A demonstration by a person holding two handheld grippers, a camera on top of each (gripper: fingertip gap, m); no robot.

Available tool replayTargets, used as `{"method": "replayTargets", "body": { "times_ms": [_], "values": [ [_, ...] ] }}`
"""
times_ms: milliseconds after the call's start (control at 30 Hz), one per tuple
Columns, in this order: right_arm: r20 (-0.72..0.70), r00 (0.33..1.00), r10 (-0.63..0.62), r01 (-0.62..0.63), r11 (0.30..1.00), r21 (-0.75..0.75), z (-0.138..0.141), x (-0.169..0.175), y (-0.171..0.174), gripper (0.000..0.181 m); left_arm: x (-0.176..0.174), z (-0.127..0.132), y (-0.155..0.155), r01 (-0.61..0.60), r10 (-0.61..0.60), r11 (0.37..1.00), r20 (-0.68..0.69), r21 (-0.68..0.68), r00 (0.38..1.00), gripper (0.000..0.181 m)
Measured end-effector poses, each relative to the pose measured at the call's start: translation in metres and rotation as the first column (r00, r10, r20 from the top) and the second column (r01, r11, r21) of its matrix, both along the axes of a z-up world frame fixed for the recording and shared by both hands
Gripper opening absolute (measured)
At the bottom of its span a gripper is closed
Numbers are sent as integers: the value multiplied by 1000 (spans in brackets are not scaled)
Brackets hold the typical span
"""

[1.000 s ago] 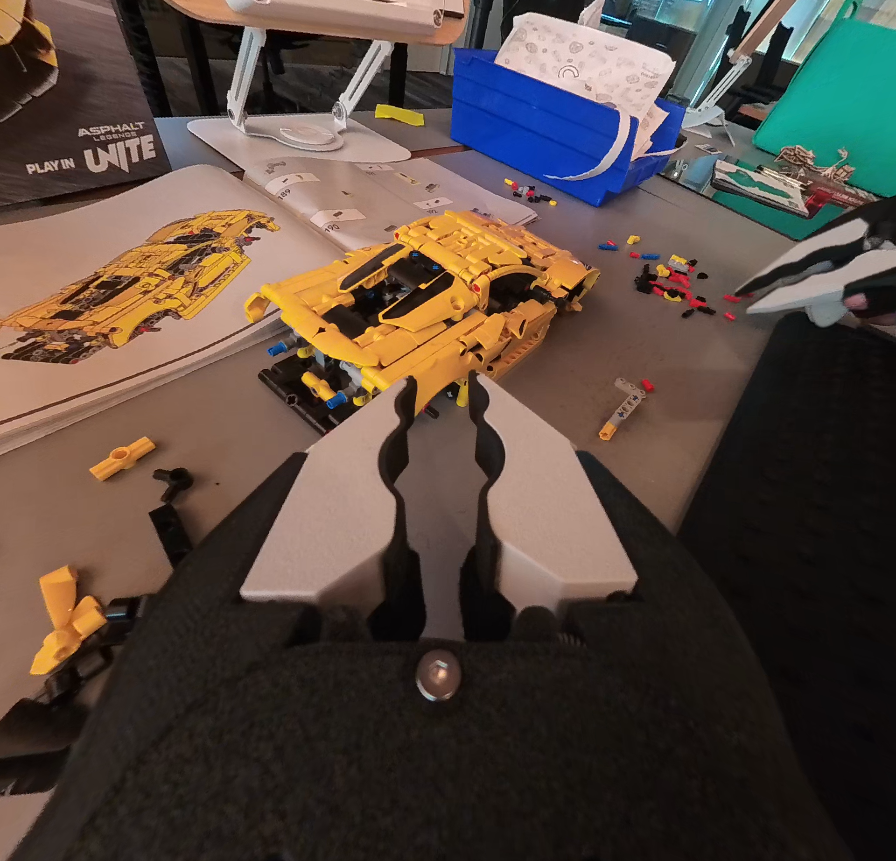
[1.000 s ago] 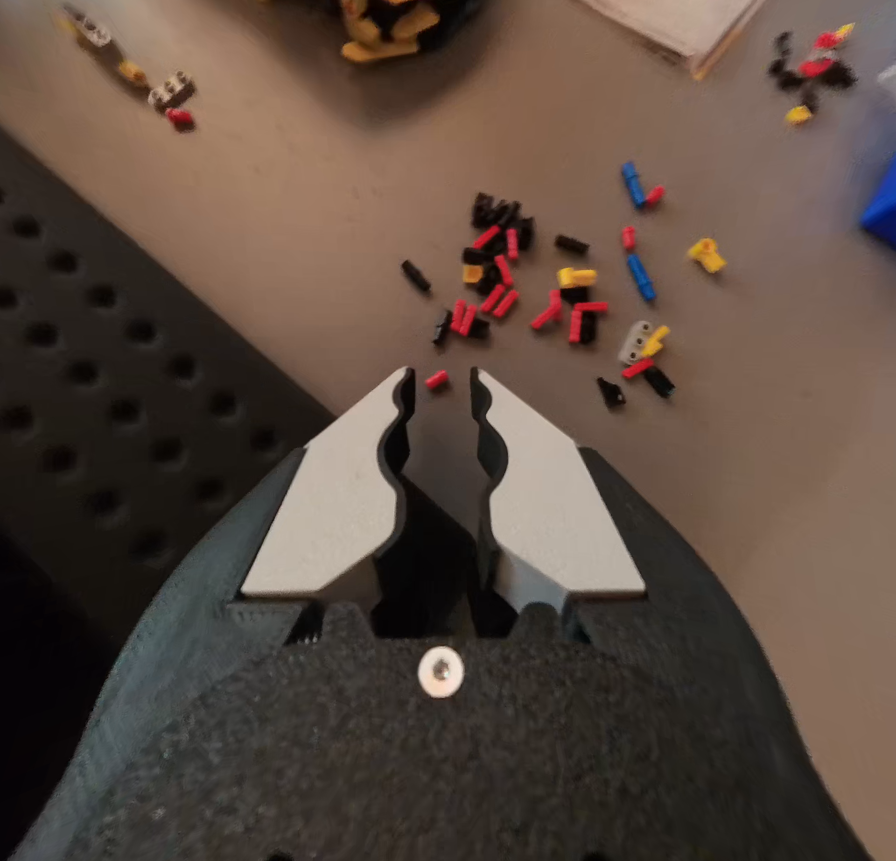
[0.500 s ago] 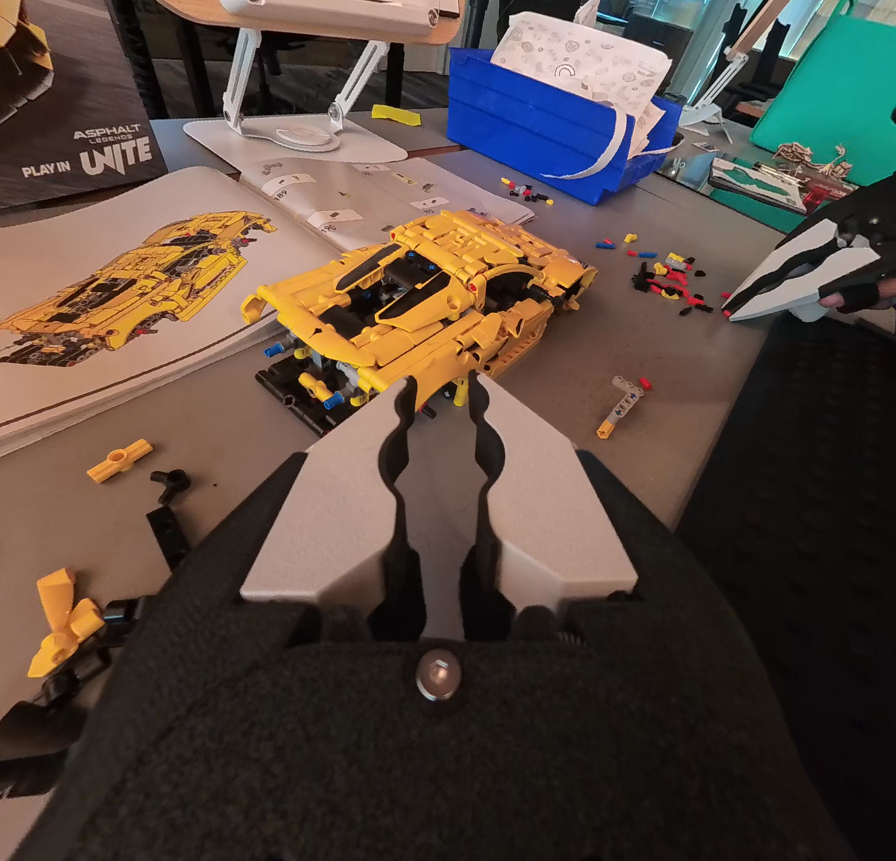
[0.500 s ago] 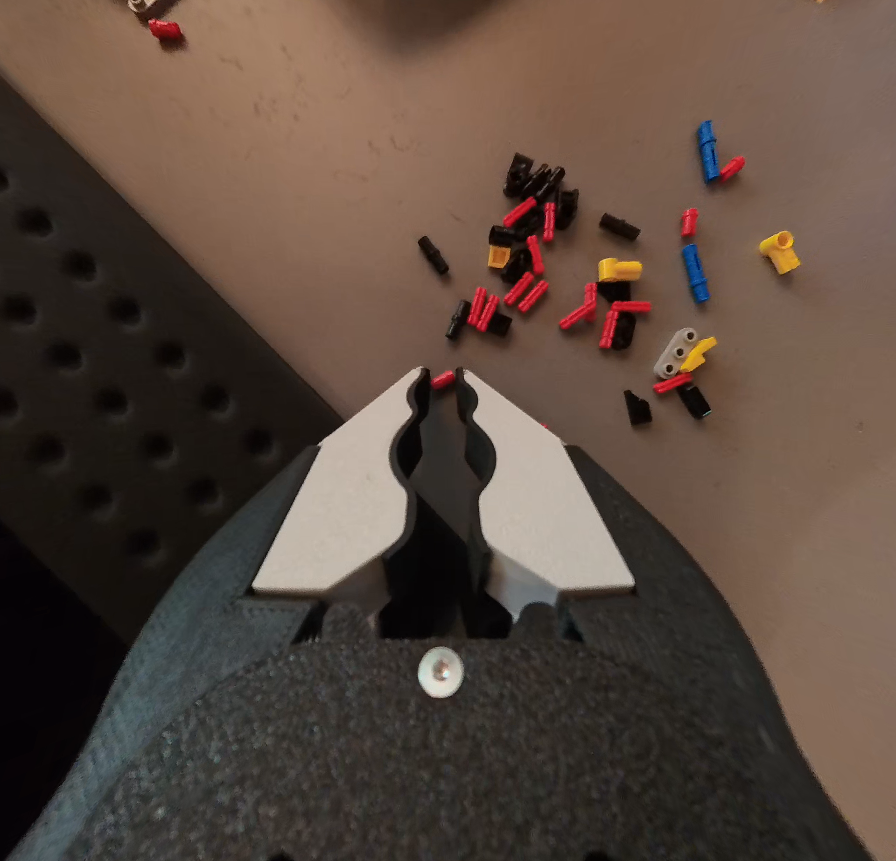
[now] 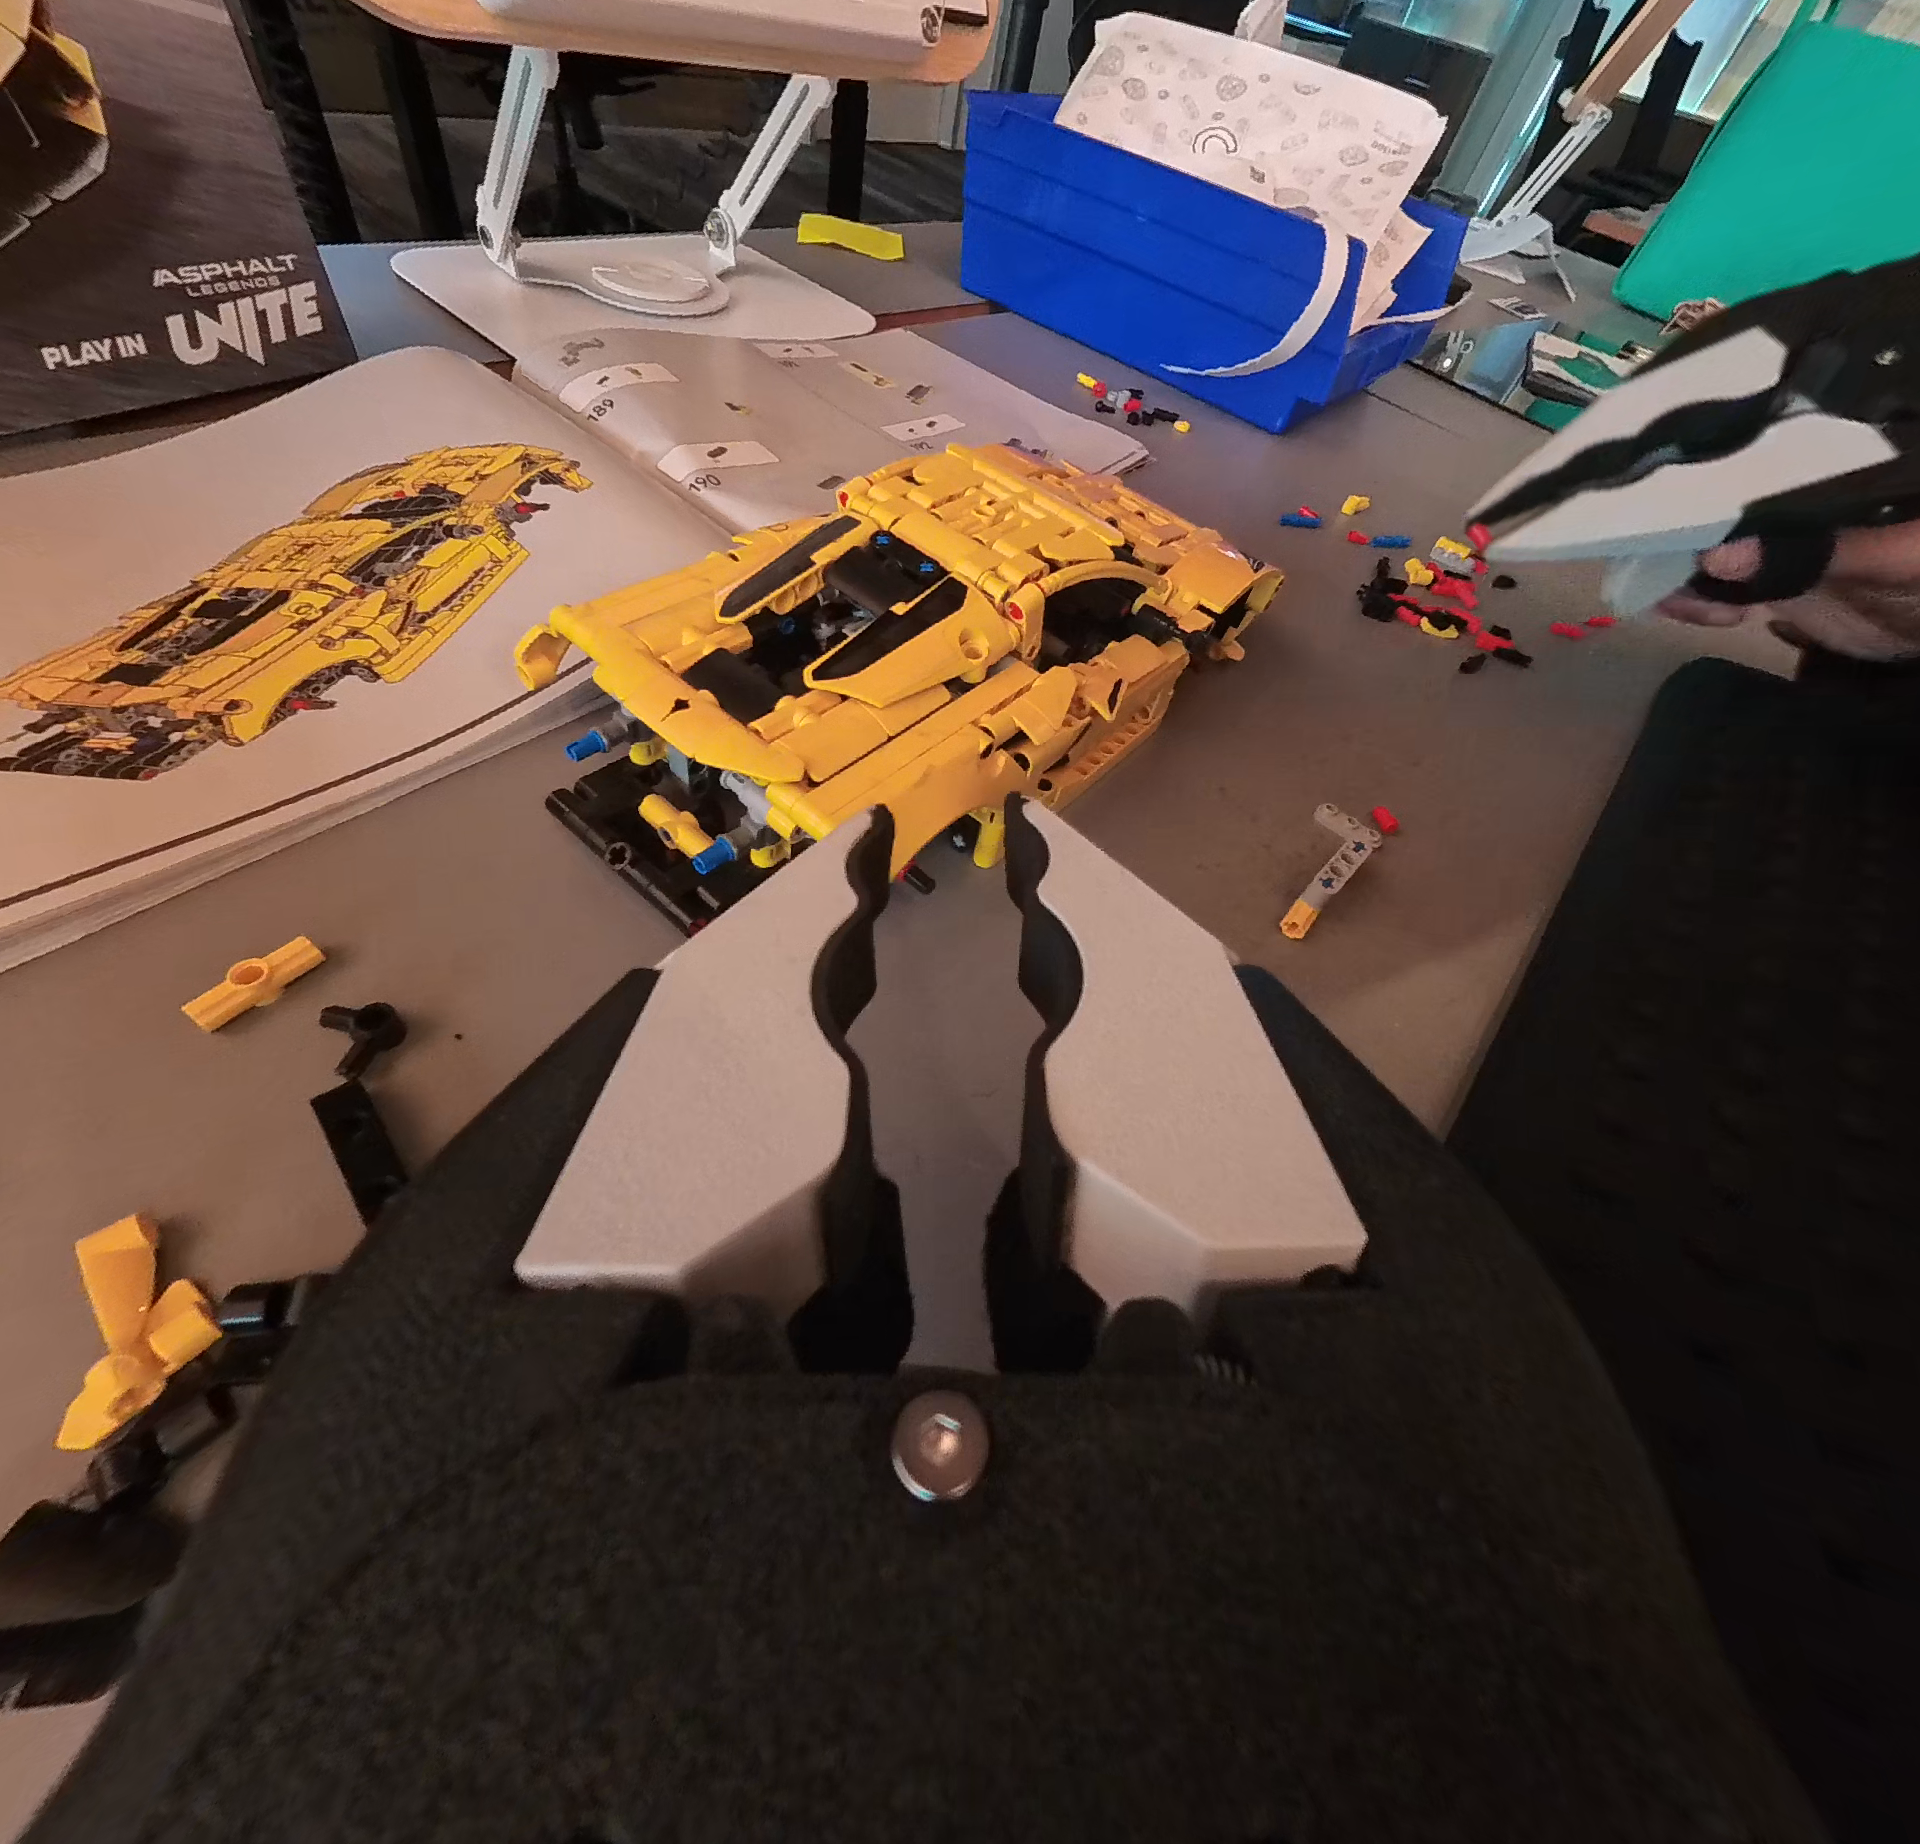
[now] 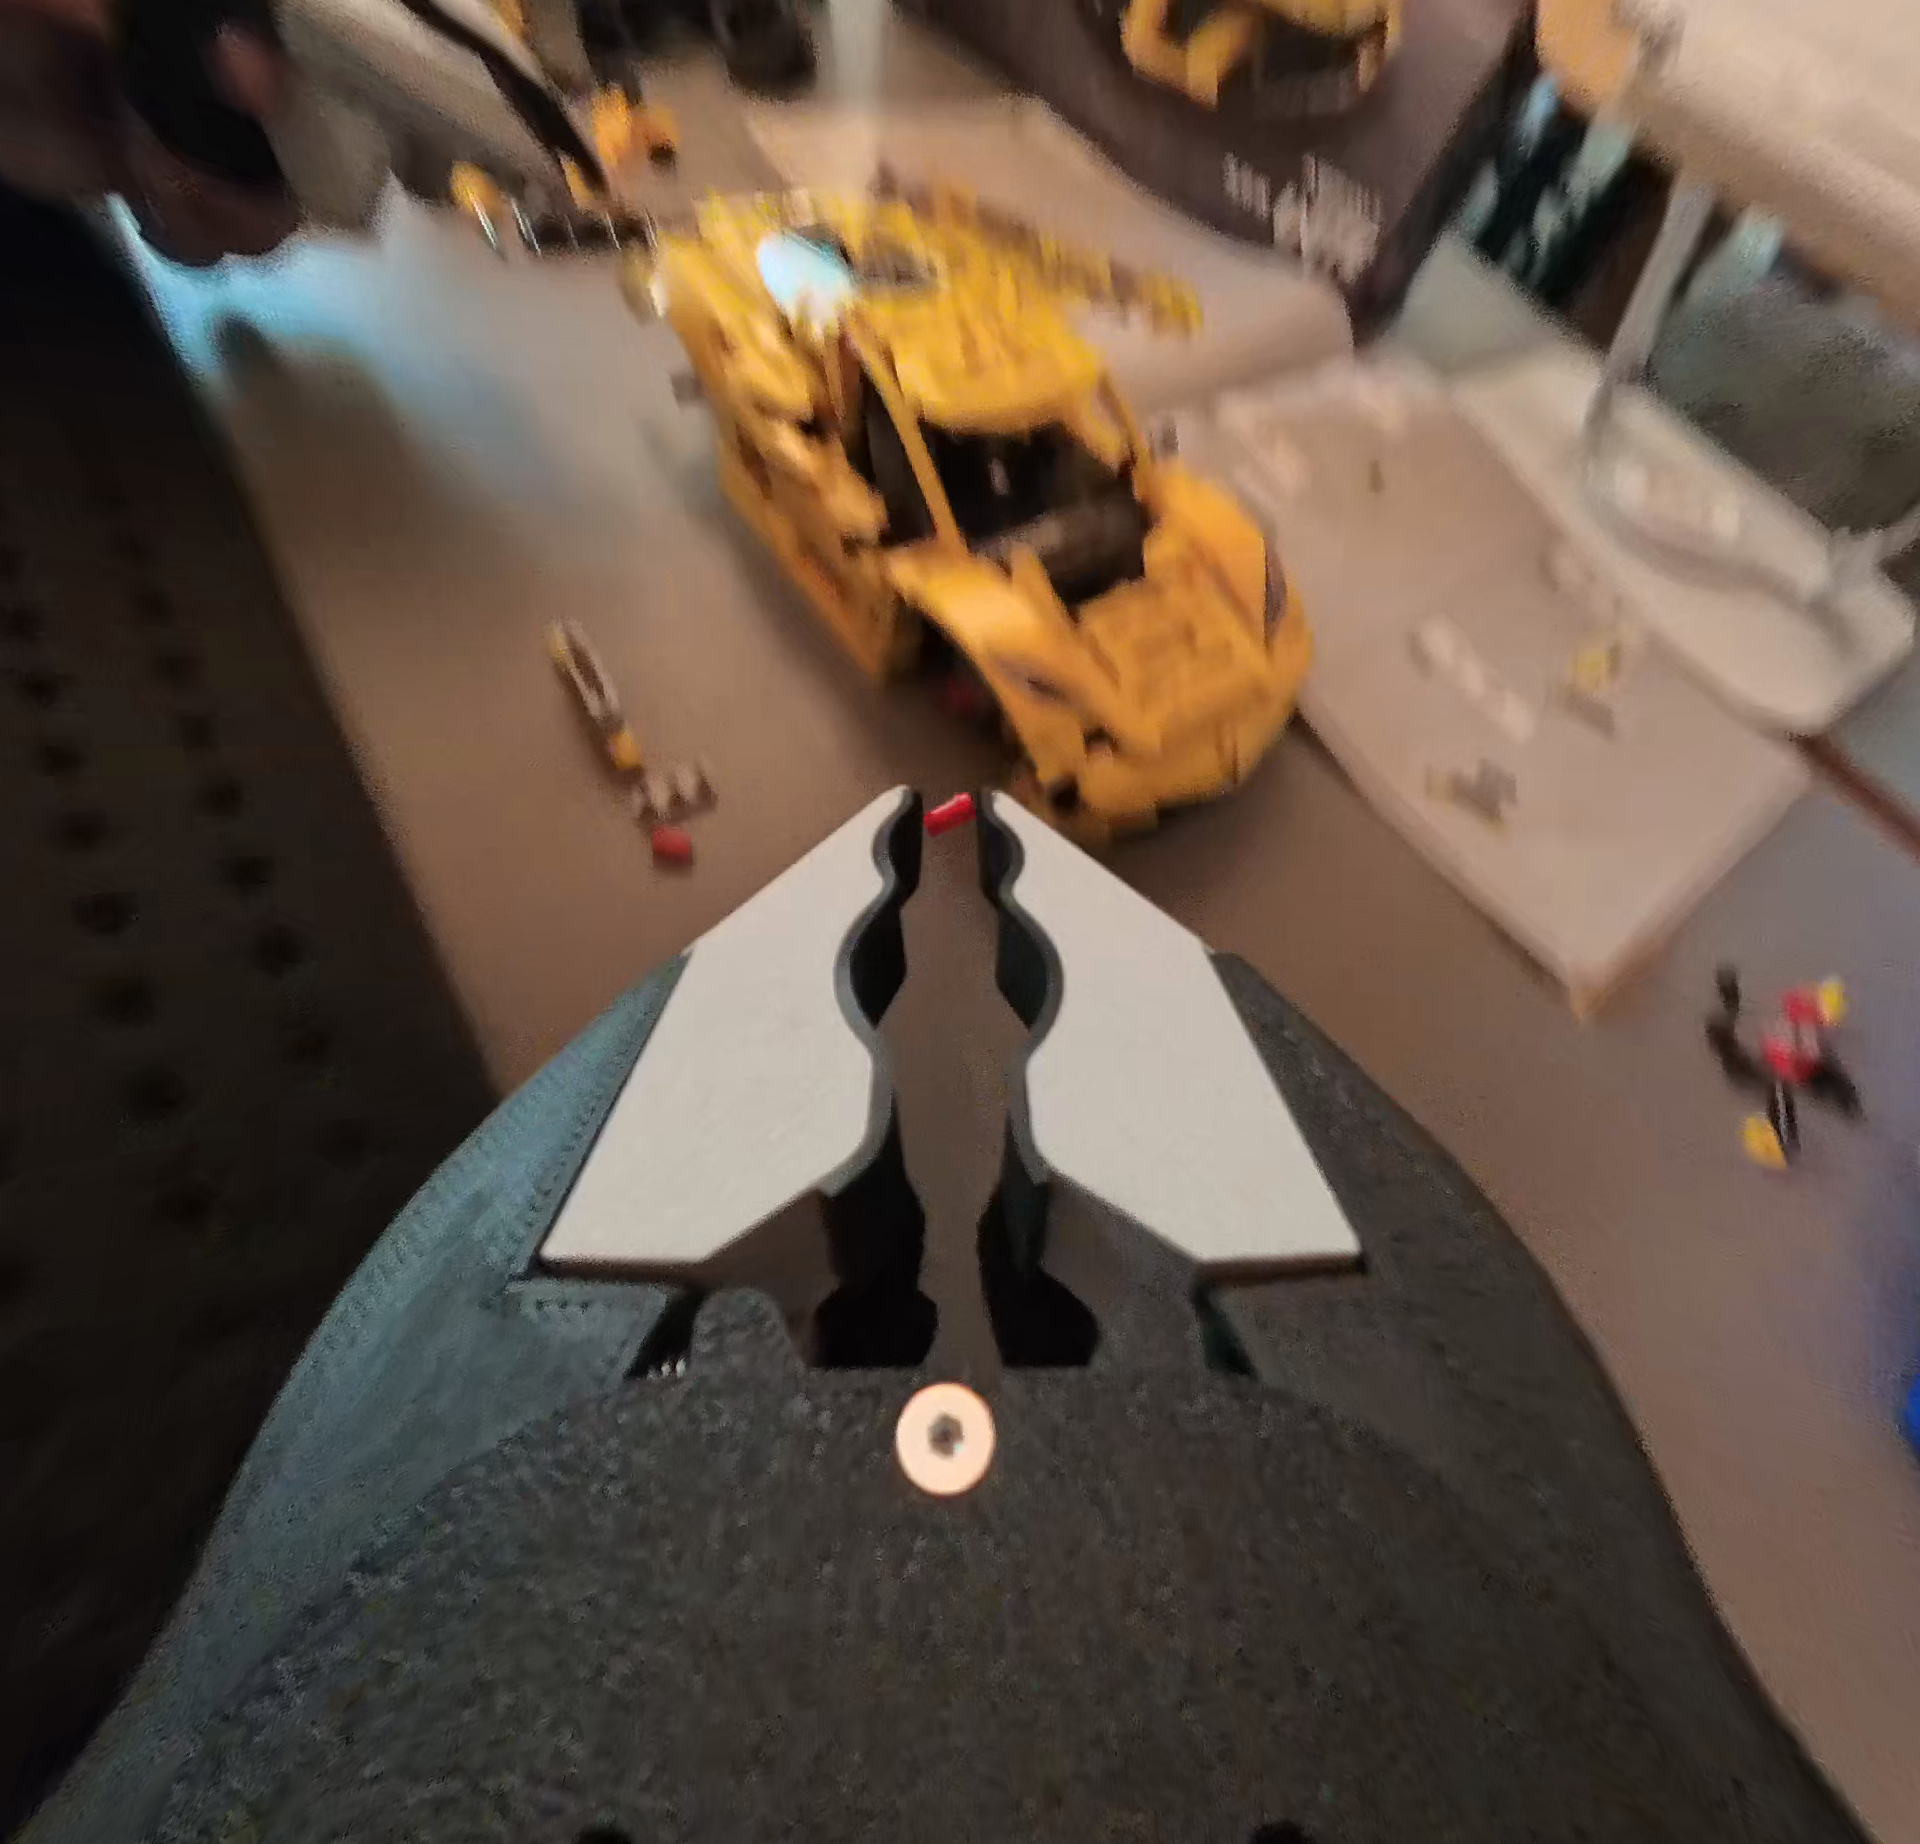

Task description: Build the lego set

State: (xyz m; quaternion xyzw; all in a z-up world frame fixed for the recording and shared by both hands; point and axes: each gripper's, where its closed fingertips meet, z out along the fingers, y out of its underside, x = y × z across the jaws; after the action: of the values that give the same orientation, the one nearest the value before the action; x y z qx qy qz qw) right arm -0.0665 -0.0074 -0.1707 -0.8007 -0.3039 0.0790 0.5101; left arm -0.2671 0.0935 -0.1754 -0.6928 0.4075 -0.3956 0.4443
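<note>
**A red pin being carried toward the yellow car model.**

From left to right: the instruction booklet (image 5: 312,589) is being kept open beside the yellow car model (image 5: 914,641) on the bench (image 5: 1455,755), presumably for reference. The left gripper (image 5: 940,828) is being held released and empty just before the model, probably to steady it. The right gripper (image 6: 948,807) is being kept clenched on a red pin (image 6: 950,813), pinched at the tips, apparently so that one end protrudes for insertion.

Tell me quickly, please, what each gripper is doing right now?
Left gripper: open, empty, in front of the yellow brick car.
Right gripper: shut on a small red plastic pin, off the table.
</note>
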Motion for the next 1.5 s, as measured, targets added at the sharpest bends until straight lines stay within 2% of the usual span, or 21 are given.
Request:
{"method": "replayTargets", "body": {
  "times_ms": [67, 167, 267, 333, 400, 467, 533, 700, 867, 1033, 1200, 1500],
  "values": [
    [-63, 997, 55, -49, 995, 83, 16, -28, 24, 9, 0, 0, 0, 0, 0, 1000, 1, 2, 1000, 21],
    [-177, 977, 119, -100, 988, 114, 34, -66, 46, 9, 2, 3, -3, 15, -15, 1000, 4, 10, 1000, 21],
    [-368, 917, 156, -115, 985, 131, 50, -97, 53, 9, 6, 6, -11, 54, -54, 998, 22, -13, 998, 21],
    [-416, 891, 183, -136, 981, 139, 52, -111, 52, 9, 10, 11, -18, 97, -94, 994, 71, -47, 993, 21],
    [-339, 923, 183, -125, 975, 186, 50, -112, 51, 9, 17, 23, -27, 148, -140, 988, 135, -51, 981, 21],
    [-321, 934, 158, -84, 969, 233, 53, -106, 52, 9, 25, 27, -34, 152, -156, 987, 103, 42, 982, 21],
    [-386, 906, 176, -107, 975, 193, 50, -110, 50, 9, 37, 28, -43, 149, -158, 978, 48, 145, 986, 21],
    [-537, 827, 168, -136, 986, 99, 48, -113, 51, 9, 60, 32, -57, 129, -119, 946, -51, 296, 992, 27],
    [-682, 718, 139, -212, 977, -25, 38, -120, 50, 9, 74, 42, -59, 96, -44, 862, -116, 498, 992, 26],
    [-759, 638, 132, -277, 959, -66, 37, -126, 47, 8, 79, 30, -57, 121, 37, 769, -233, 627, 972, 26],
    [-768, 629, 121, -292, 952, -89, 34, -127, 46, 9, 81, 35, -62, 133, 116, 627, -260, 768, 959, 9],
    [-735, 663, 143, -307, 947, -93, 29, -134, 44, 9, 81, 32, -62, 150, 145, 580, -283, 801, 948, 9]
  ]
}}
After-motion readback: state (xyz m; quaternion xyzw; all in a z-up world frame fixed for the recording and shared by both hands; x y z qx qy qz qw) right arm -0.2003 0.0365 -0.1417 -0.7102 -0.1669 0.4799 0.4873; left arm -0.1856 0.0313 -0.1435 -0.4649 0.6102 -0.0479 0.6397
